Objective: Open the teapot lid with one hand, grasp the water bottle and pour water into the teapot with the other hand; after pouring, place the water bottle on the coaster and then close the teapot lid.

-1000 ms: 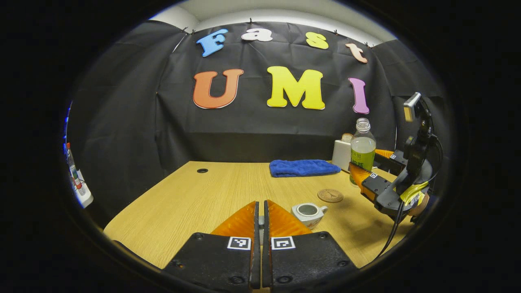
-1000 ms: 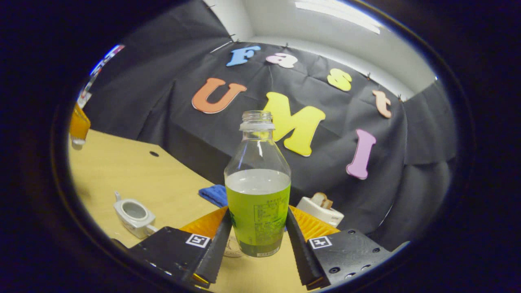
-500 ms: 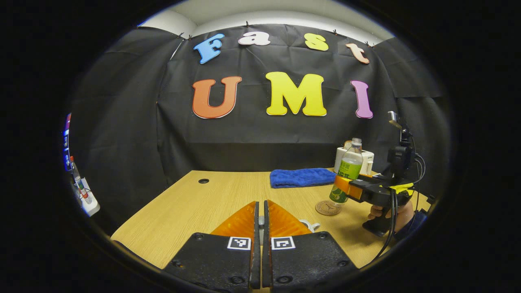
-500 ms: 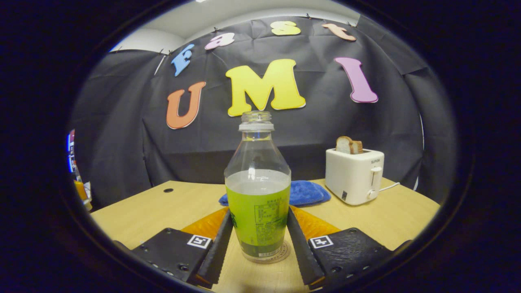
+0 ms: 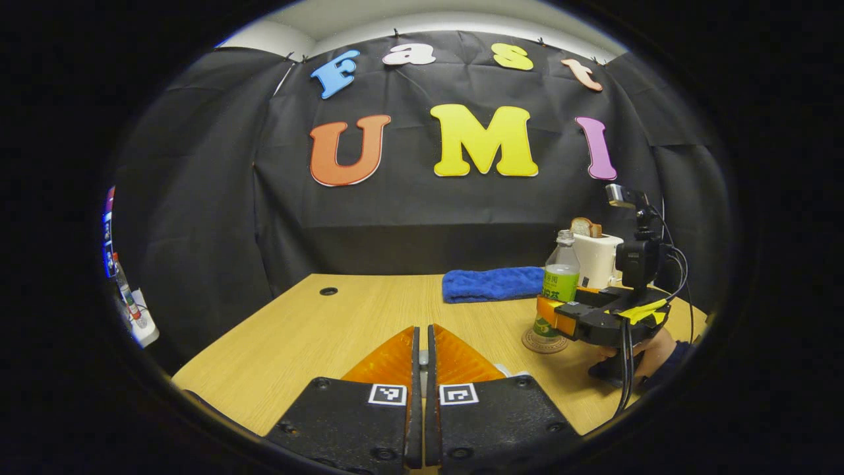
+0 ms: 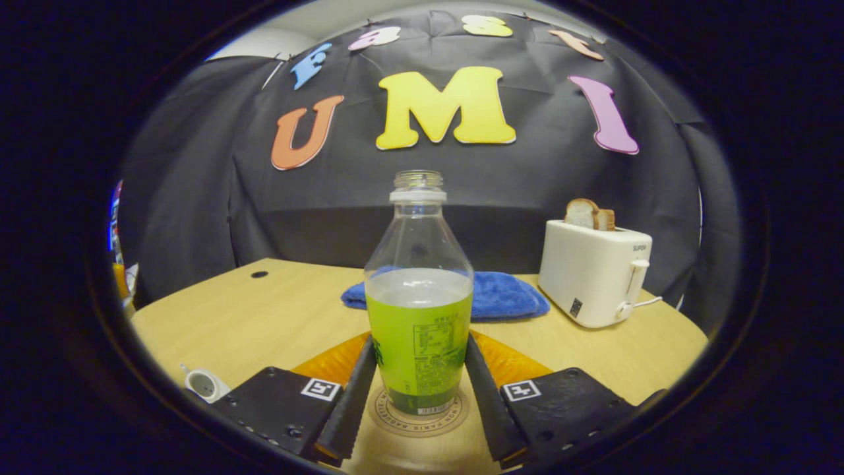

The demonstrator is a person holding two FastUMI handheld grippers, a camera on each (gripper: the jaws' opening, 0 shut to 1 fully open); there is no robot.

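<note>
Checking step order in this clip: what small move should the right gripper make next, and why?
Probably open the right gripper and back away: the water bottle stands upright on the coaster, both fingers pressing its sides. The teapot sits open, and the left gripper is shut.

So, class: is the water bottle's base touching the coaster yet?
Touching. In the right gripper view the water bottle stands upright with its base on the middle of the coaster, no gap showing under it, while the right gripper clamps its sides.

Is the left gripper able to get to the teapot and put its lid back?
Probably yes: the open teapot sits on bare table near the left gripper, while the right gripper is busy with the water bottle.
</note>
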